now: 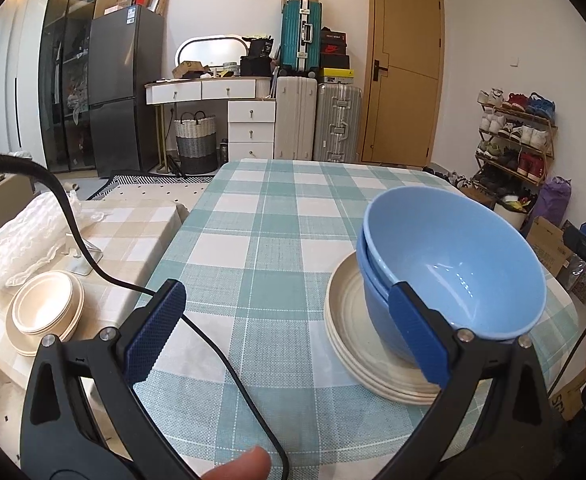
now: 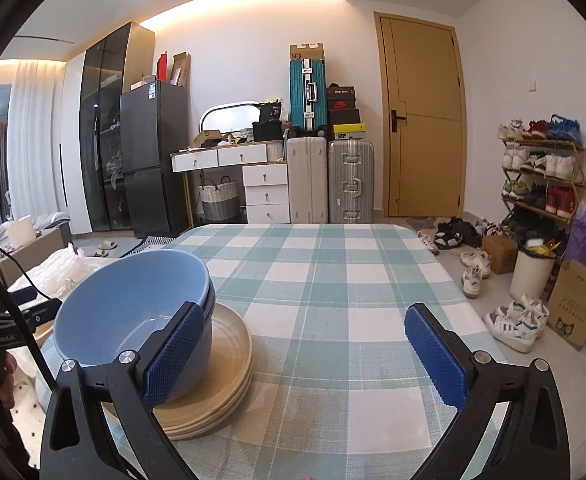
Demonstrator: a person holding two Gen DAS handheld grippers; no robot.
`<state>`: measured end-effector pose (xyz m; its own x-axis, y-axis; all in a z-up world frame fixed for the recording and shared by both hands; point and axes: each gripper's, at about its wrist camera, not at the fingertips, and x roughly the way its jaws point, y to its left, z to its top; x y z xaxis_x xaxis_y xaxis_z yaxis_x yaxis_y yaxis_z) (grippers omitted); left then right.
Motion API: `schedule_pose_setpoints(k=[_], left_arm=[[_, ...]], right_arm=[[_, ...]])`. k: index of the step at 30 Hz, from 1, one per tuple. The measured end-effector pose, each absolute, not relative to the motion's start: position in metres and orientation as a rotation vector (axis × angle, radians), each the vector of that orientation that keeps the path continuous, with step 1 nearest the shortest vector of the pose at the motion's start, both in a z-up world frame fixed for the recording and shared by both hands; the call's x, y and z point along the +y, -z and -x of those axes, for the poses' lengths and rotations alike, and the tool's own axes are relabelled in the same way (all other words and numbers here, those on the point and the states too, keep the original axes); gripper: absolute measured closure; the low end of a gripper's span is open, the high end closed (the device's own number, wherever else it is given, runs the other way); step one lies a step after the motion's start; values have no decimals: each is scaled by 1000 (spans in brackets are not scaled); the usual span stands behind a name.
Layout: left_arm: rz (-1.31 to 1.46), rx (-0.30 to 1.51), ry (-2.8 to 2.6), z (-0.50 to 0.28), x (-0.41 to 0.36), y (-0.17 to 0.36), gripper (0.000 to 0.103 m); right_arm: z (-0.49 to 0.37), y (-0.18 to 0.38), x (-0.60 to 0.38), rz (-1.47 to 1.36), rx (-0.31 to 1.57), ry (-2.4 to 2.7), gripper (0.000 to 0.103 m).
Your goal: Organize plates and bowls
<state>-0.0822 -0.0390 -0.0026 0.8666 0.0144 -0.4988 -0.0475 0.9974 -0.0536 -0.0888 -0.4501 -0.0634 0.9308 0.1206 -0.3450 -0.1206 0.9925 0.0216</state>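
Two nested blue bowls [image 1: 453,264] sit on a stack of cream plates [image 1: 349,320] on the checked table [image 1: 261,240]. They also show in the right wrist view: bowls [image 2: 133,304], plates [image 2: 229,360]. My left gripper [image 1: 289,332] is open and empty; its right finger stands in front of the bowls. My right gripper [image 2: 305,356] is open and empty; its left finger stands in front of the bowls. A second stack of cream bowls on a cream plate [image 1: 45,308] sits on the lower side table at the left.
A black cable [image 1: 221,360] runs across the table's near left. White plastic wrap [image 1: 21,240] lies on the side table. Beyond the table are a fridge [image 1: 125,92], suitcases [image 1: 317,120], a door and a shoe rack [image 2: 541,176]. Shoes and boxes lie on the floor at the right.
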Motion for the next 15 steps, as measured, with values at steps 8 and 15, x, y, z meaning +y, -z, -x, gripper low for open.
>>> schedule_pose_setpoints(k=[8,15], left_arm=[[71,520,-31,83,-41,3,2],[65,520,-39,83,-40,2,2]], right_arm=[[89,64,-454,-49,371,-140,1],[87,67,-453,-58,384,-144,1]])
